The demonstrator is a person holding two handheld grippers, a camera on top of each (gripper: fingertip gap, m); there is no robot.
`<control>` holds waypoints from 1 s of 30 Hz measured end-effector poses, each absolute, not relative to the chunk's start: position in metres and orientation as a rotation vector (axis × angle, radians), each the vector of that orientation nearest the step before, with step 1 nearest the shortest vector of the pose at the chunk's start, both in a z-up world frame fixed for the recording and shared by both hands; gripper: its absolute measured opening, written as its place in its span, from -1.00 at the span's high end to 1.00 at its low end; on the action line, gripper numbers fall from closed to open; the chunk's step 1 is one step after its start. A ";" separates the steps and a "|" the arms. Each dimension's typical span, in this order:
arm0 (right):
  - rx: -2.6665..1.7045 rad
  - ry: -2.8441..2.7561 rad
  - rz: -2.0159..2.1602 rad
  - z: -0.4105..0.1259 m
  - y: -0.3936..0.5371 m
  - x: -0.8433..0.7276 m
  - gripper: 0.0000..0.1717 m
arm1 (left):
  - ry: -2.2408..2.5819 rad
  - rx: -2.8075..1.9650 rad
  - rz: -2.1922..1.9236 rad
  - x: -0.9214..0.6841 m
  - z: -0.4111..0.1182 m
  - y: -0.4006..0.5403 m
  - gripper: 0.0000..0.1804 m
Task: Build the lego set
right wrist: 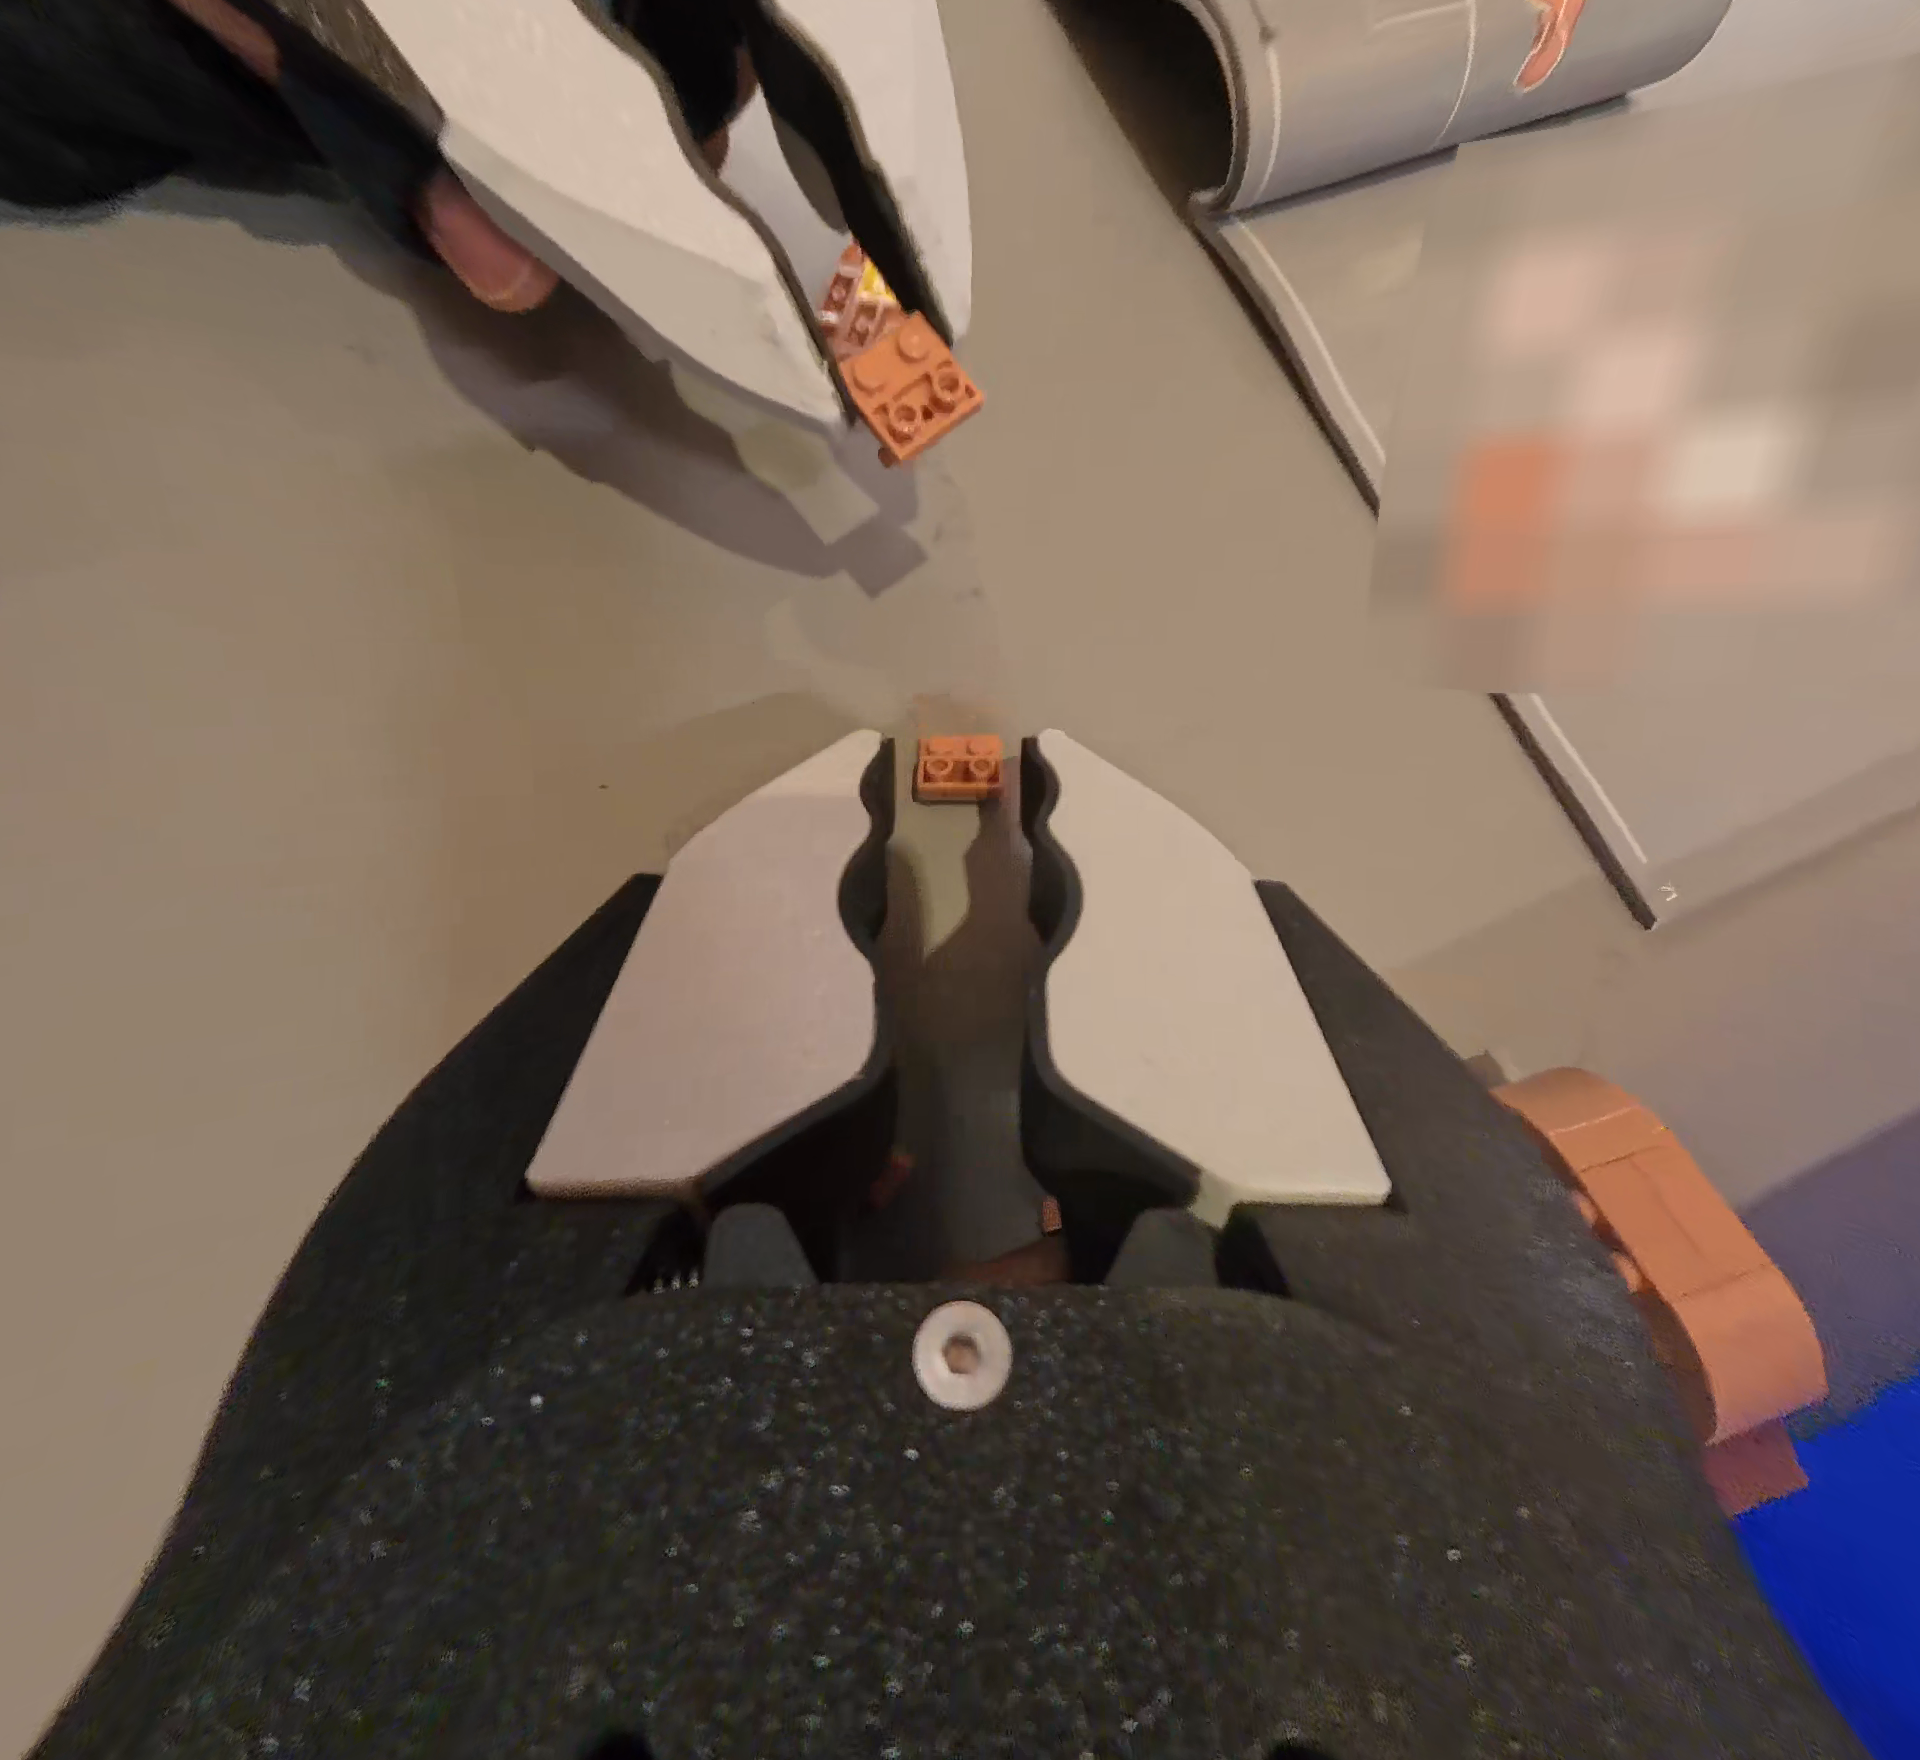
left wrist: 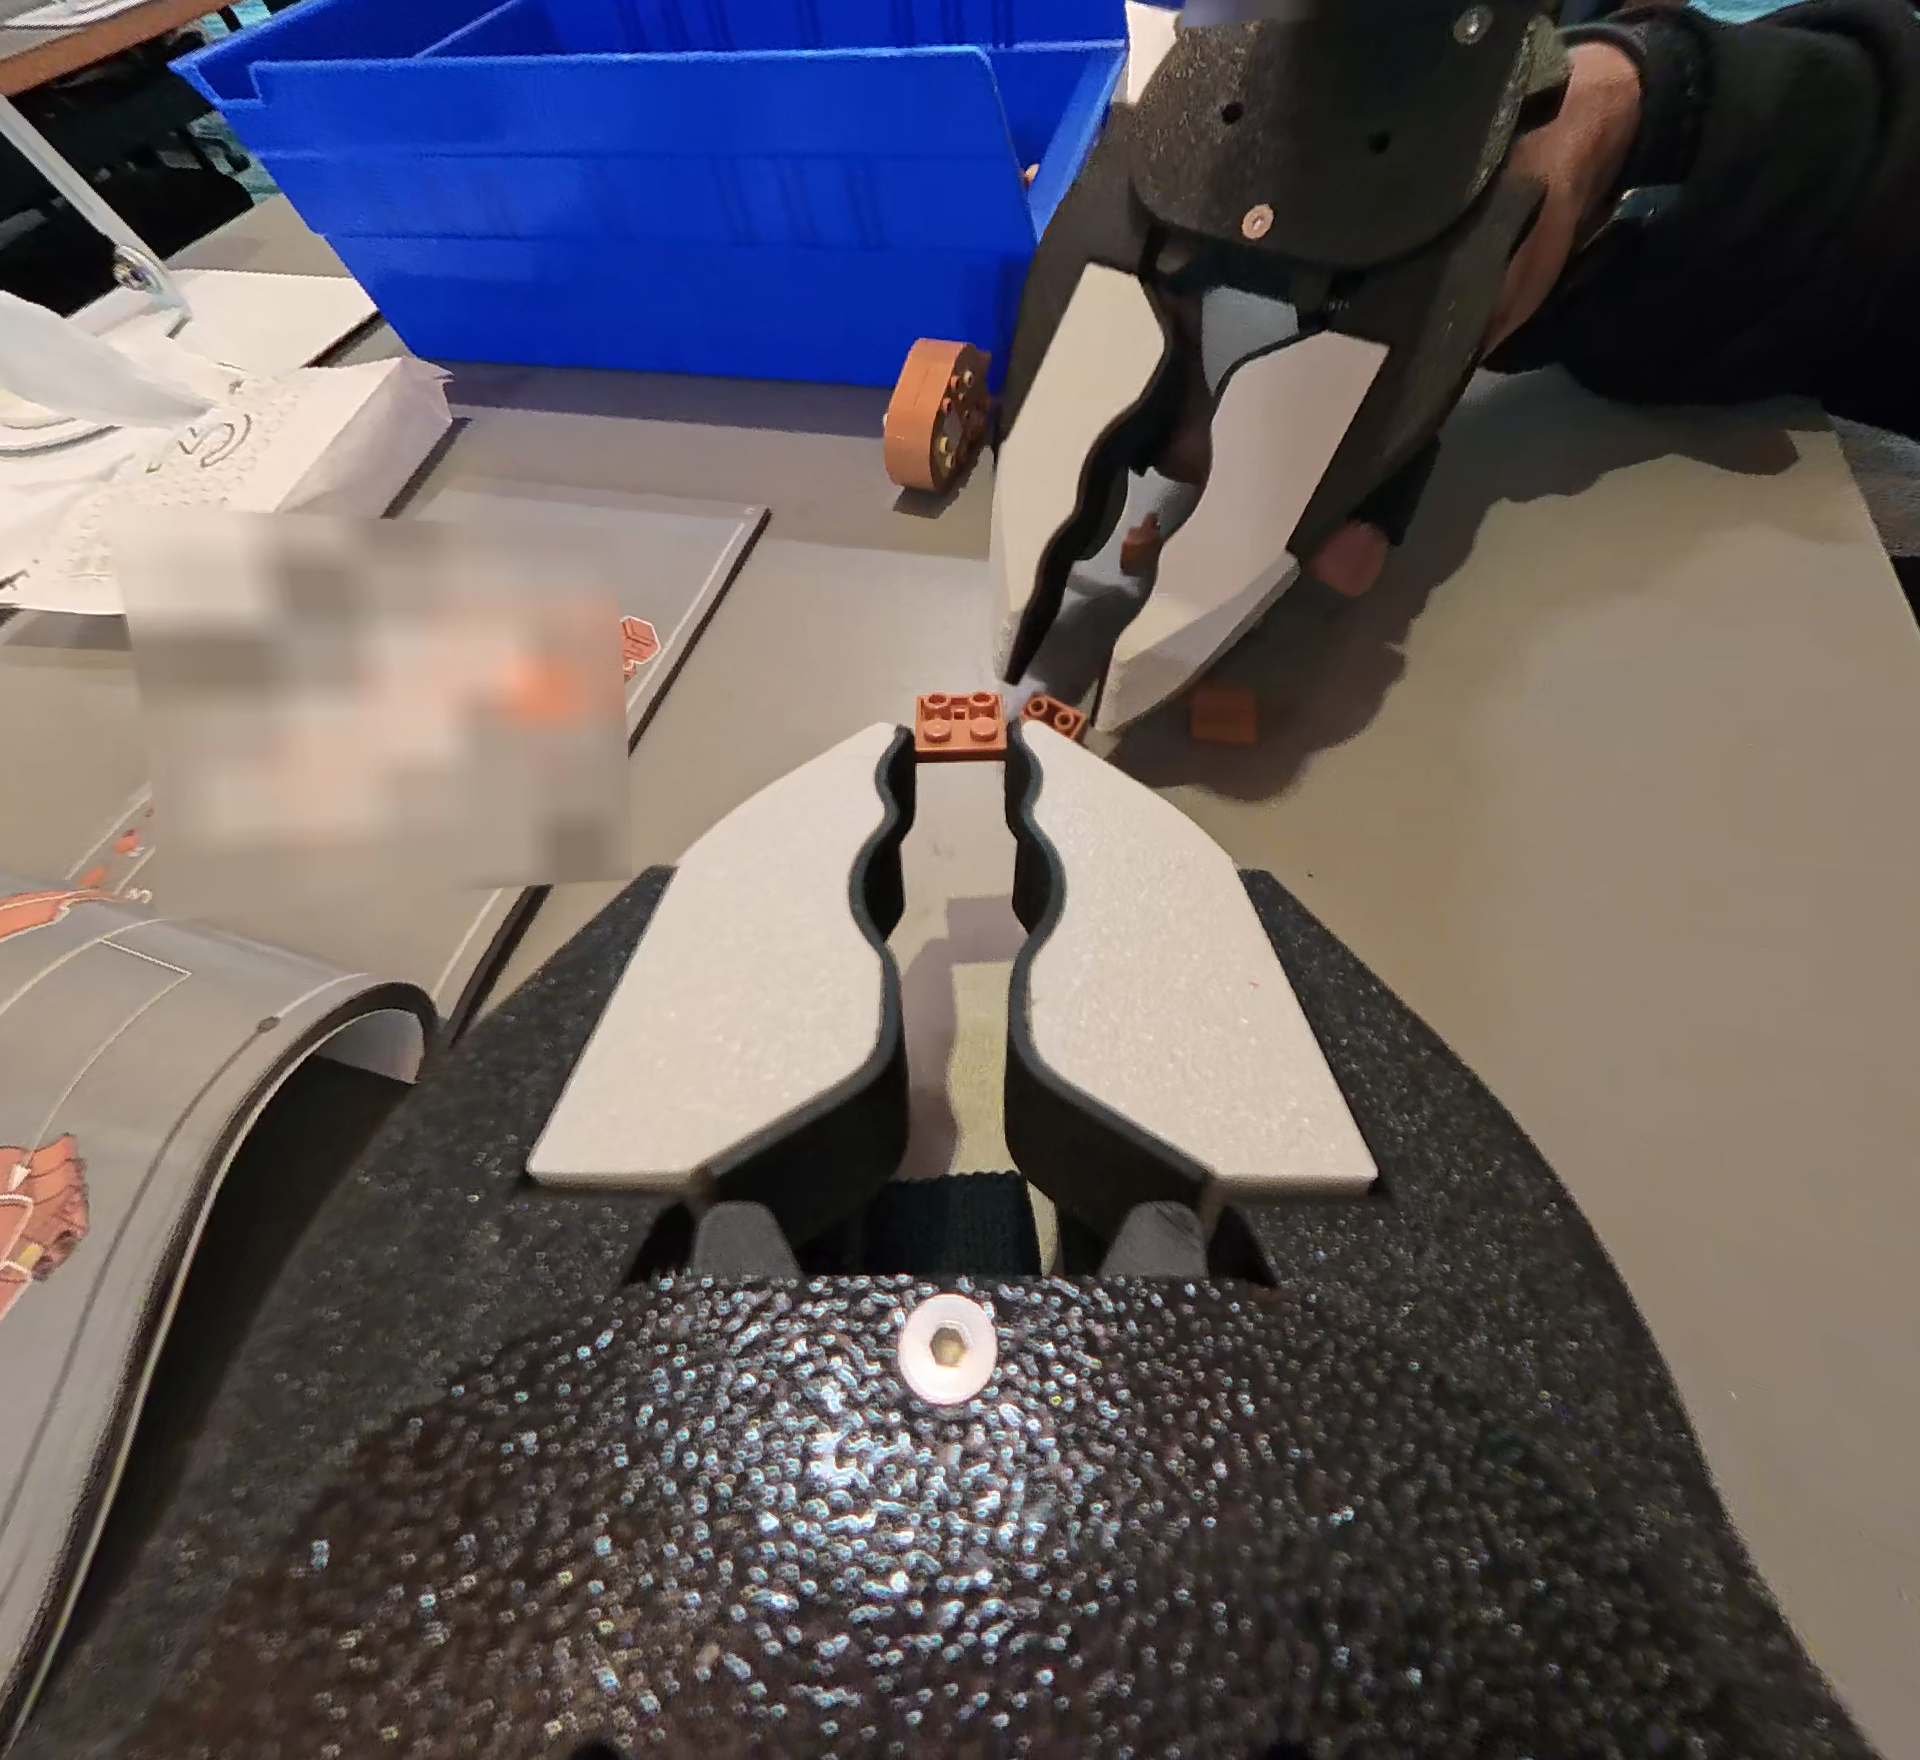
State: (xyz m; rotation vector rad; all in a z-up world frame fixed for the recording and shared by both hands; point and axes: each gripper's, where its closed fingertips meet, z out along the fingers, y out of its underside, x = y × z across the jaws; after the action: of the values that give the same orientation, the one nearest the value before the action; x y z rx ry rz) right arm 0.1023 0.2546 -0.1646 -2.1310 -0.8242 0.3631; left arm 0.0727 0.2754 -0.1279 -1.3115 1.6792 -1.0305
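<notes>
The left gripper (left wrist: pixel 961 742) squeezes a flat orange brick (left wrist: pixel 962 726) between its 2 tips, just above the grey surface (left wrist: pixel 1455 983). Just past that brick, the right gripper (right wrist: pixel 958 760) hangs with its tips apart, and a small orange brick (right wrist: pixel 958 768) lies on the surface between them without touching either one. Left of the flat brick lies an open grey booklet (left wrist: pixel 582 630). Farther back stands a round orange piece (left wrist: pixel 935 417), and behind it a big blue bin (left wrist: pixel 644 183).
</notes>
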 end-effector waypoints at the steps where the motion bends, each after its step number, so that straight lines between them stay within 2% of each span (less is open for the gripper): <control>1: -2.099 -0.810 0.384 -0.158 0.256 0.101 0.73 | 1.677 -1.307 -1.029 0.073 -0.128 0.275 0.82; 6: -1.901 -0.779 0.359 -0.127 0.263 0.090 0.77 | 1.613 -1.337 -1.138 0.077 -0.119 0.268 0.82; 13: -1.764 -0.745 0.232 -0.110 0.271 0.084 0.79 | 1.423 -1.446 -1.329 0.084 -0.105 0.268 0.82; 30: -1.651 -0.646 0.062 -0.096 0.282 0.083 0.92 | 1.183 -1.558 -1.574 0.084 -0.092 0.272 0.82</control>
State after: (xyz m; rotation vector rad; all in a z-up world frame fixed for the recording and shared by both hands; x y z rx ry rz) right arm 0.0834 0.2816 -0.0955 -1.6509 -0.6458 0.0620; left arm 0.0839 0.2720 -0.0925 -1.5582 1.1826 -1.5740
